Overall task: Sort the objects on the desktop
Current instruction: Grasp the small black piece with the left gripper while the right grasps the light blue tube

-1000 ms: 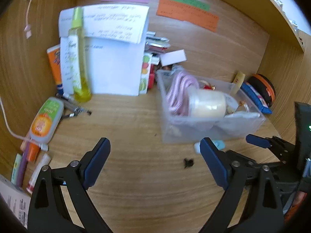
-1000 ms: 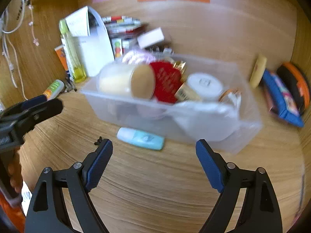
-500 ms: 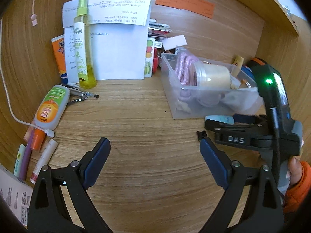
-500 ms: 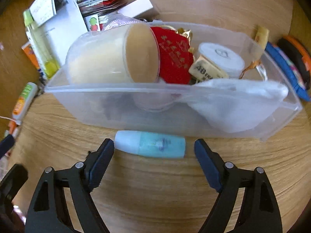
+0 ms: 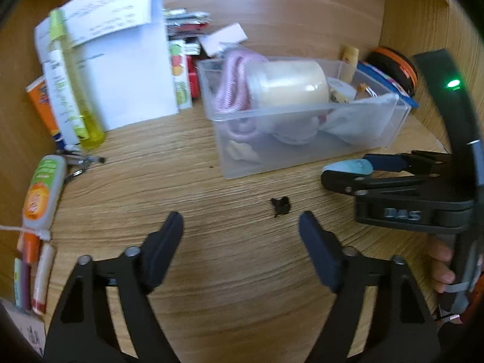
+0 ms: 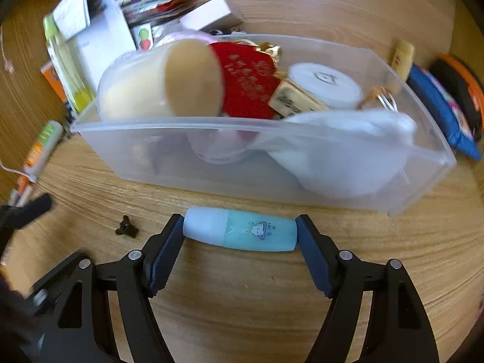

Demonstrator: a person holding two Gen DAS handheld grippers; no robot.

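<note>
A small teal bottle (image 6: 242,231) lies on its side on the wooden desk, just in front of a clear plastic bin (image 6: 211,166) filled with jars, a red pouch and a white bag. My right gripper (image 6: 239,222) straddles the bottle lengthwise; its jaws are closing and the blue pads meet both ends. In the left wrist view the right gripper (image 5: 363,171) sits at the right with the bottle (image 5: 348,166) between its fingers. My left gripper (image 5: 240,220) is closing with nothing between its fingers. A small black clip (image 5: 280,206) lies just beyond its tips.
A yellow spray bottle (image 5: 69,90) and white papers (image 5: 121,60) stand at the back left. An orange-green tube (image 5: 42,193) and pens (image 5: 30,269) lie along the left wall. A blue pouch (image 6: 438,103) and a black-orange disc (image 6: 459,90) are right of the bin.
My right gripper came down over the teal bottle and narrowed its jaws onto the bottle's ends. My left gripper dropped toward the desk near the black clip, rolled slightly, and its jaws narrowed.
</note>
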